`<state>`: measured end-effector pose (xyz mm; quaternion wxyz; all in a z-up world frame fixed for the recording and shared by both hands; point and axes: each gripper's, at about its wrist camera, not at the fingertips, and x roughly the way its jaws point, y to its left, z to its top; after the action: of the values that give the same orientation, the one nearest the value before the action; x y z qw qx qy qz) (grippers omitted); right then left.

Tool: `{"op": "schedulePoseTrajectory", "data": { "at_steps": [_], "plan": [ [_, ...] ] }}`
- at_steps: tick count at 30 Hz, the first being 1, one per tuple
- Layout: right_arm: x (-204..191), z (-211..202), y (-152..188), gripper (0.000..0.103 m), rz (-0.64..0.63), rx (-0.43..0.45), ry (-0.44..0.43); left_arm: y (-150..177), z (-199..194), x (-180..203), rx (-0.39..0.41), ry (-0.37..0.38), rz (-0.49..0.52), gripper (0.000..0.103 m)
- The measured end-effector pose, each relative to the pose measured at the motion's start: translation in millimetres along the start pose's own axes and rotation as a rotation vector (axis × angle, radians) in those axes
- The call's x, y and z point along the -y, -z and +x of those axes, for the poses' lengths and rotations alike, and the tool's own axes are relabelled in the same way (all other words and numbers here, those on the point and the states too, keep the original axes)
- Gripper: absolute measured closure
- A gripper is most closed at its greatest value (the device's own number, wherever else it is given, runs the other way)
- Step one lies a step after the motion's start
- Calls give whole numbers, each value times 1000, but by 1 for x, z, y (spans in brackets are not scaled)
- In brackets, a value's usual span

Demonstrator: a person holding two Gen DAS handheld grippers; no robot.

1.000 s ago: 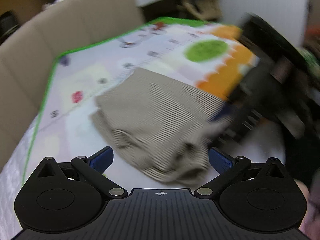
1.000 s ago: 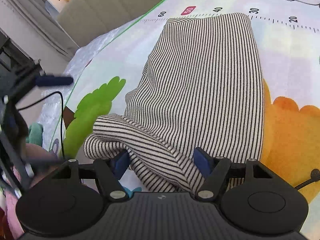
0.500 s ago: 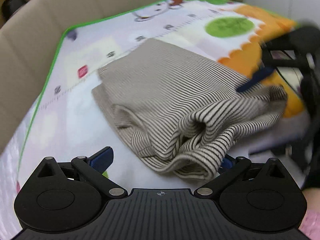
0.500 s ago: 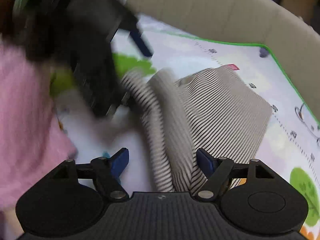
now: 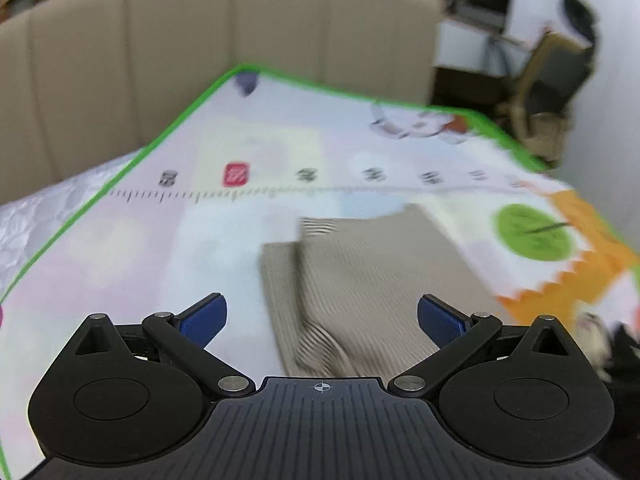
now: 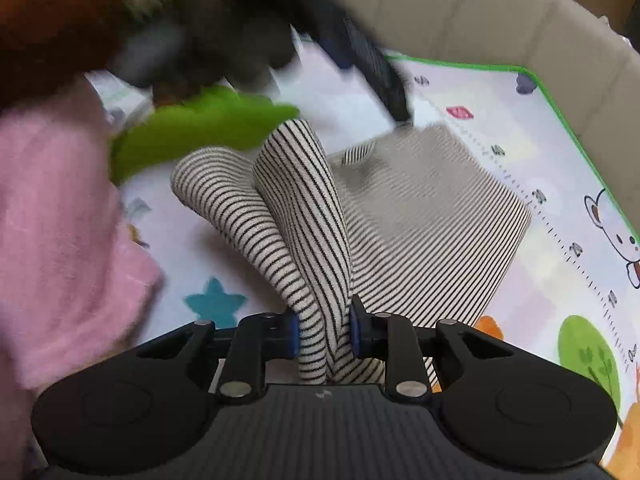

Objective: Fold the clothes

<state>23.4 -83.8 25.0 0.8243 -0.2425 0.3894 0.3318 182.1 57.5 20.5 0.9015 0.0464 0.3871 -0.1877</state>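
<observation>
A black-and-white striped garment [image 5: 380,272] lies partly folded on a colourful play mat [image 5: 280,136]. My left gripper [image 5: 322,316] hangs open above the garment's near end, with nothing between its blue pads. In the right wrist view a bunched fold of the striped garment [image 6: 320,240] rises off the mat. The jaws of my right gripper [image 6: 323,330] are closing on it, and both pads press on the fabric. The rest of the garment [image 6: 432,216] lies flat beyond. A blurred dark shape at the top looks like the left gripper [image 6: 372,68].
A beige padded sofa back [image 5: 200,40] borders the mat's far, green-edged side. A person's pink sleeve [image 6: 52,220] fills the left of the right wrist view. A chair [image 5: 556,64] and dark furniture stand beyond the mat at the right.
My right gripper has shut on a bunched fold of the garment and lifted it. My left gripper, still open, has rolled and drawn back, so the garment lies lower in its view.
</observation>
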Motion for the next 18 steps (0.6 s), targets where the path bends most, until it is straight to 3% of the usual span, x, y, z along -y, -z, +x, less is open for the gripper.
{"op": "schedulePoseTrajectory", "data": {
  "at_steps": [4,8,10,13,18],
  "plan": [
    [15,-43,-29,82,-22,60,-5,12,45,-2,-124,50,36,0],
    [39,-32,-62,82,-102,78,36,24,76,-17,-224,146,16,0],
    [57,-12,-74,82,-122,80,57,23,74,-28,-217,148,-34,0],
    [81,23,-88,82,-143,82,76,20,62,-50,-170,62,-120,0],
    [113,89,-89,81,-135,64,92,14,38,-102,-68,-4,-343,0]
  ]
}}
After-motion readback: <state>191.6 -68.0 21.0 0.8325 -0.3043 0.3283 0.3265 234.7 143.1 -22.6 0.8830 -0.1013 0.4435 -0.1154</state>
